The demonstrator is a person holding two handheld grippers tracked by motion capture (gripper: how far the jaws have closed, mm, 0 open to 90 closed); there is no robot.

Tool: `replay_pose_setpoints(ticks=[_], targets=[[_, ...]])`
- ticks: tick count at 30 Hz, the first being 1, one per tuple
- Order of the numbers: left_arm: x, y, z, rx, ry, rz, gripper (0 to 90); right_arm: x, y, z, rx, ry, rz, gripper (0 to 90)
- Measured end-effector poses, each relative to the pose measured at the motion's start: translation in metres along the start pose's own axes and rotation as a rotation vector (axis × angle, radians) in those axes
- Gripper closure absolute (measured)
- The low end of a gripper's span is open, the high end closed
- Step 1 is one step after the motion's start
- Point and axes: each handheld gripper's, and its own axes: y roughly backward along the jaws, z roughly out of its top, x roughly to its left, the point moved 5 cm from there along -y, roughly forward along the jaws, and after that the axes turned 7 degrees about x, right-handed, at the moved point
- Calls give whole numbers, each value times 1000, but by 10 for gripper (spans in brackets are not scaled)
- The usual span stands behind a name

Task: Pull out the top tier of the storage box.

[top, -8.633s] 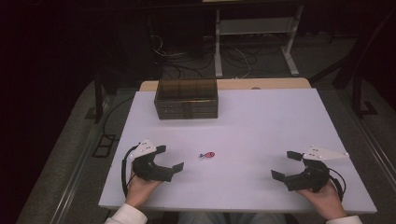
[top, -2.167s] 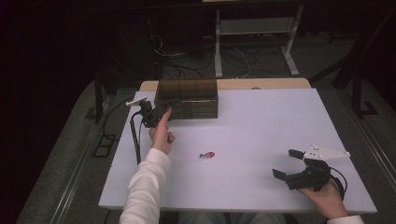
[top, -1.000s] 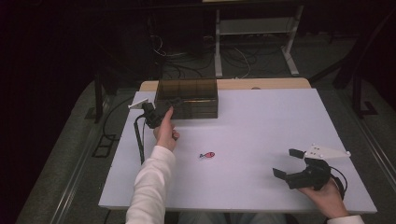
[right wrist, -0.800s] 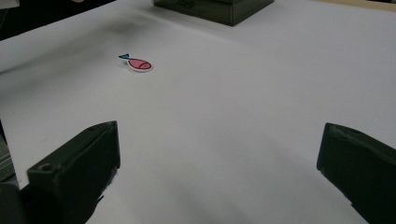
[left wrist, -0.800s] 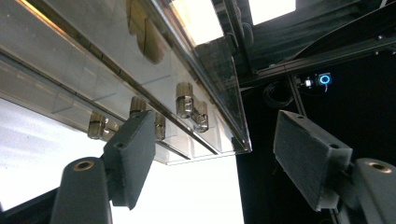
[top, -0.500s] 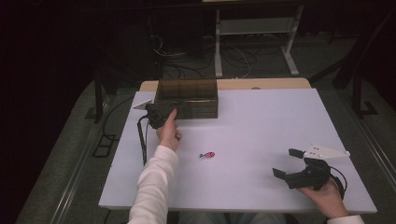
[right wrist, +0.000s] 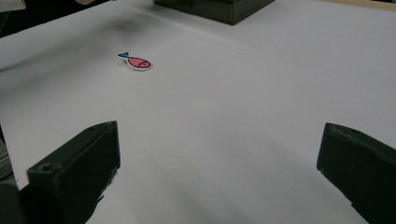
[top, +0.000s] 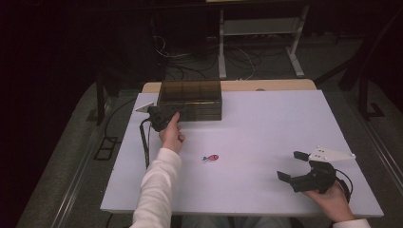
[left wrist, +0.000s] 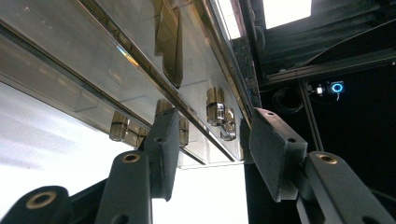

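Observation:
A dark translucent box (top: 190, 97) with compartments stands at the back of the white table (top: 266, 128). My left gripper (top: 159, 116) is at the box's left front corner, held by a hand with a white sleeve. In the left gripper view its jaws (left wrist: 210, 154) have just been closing, and the box's (left wrist: 140, 60) edge with a metal latch (left wrist: 219, 114) lies between them; the pads do not visibly press on it. My right gripper (top: 290, 165) rests open at the front right, with nothing between its fingers (right wrist: 219, 158). A small pink fish (top: 211, 157) (right wrist: 137, 62) lies flat mid-table.
A cable (top: 144, 142) trails from the left gripper down the table's left side. Behind the table are a wooden board edge (top: 266, 85), a white shelf frame (top: 259, 33) and loose floor cables. The table's edges drop to a dark floor.
The left hand has gone from the table's front left up to the box's left front corner and crept slightly closer in the last second. The right gripper has not moved.

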Motion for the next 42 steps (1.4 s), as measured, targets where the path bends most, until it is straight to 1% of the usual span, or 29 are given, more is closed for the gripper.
replay_pose_setpoints(ticks=[2, 10, 12, 17, 20, 24, 29, 35, 42], targets=[[1, 0, 0, 4, 5, -5, 559, 0, 0, 0, 0, -1, 0, 0], [1, -1, 0, 7, 14, -10, 593, 0, 0, 0, 2, 1, -1, 0], [1, -2, 0, 6, 24, -14, 615, 0, 0, 0, 3, 1, -1, 0], [2, -2, 1, 8, 28, -22, 644, 0, -1, 0, 5, 4, 0, 0], [3, -2, 2, 10, 38, -27, 669, 0, -1, 0, 7, 7, -1, 0], [4, -4, 1, 15, 49, -27, 692, 0, -1, 0, 6, 6, 0, 0], [4, -5, 1, 18, 61, -46, 708, 0, -2, 0, 9, 9, -1, 0], [6, -6, 2, 24, 59, -60, 740, 0, -2, -1, 12, 10, 0, 0], [5, -7, 2, 26, 80, -85, 778, 1, -3, -1, 17, 14, -1, 0]])
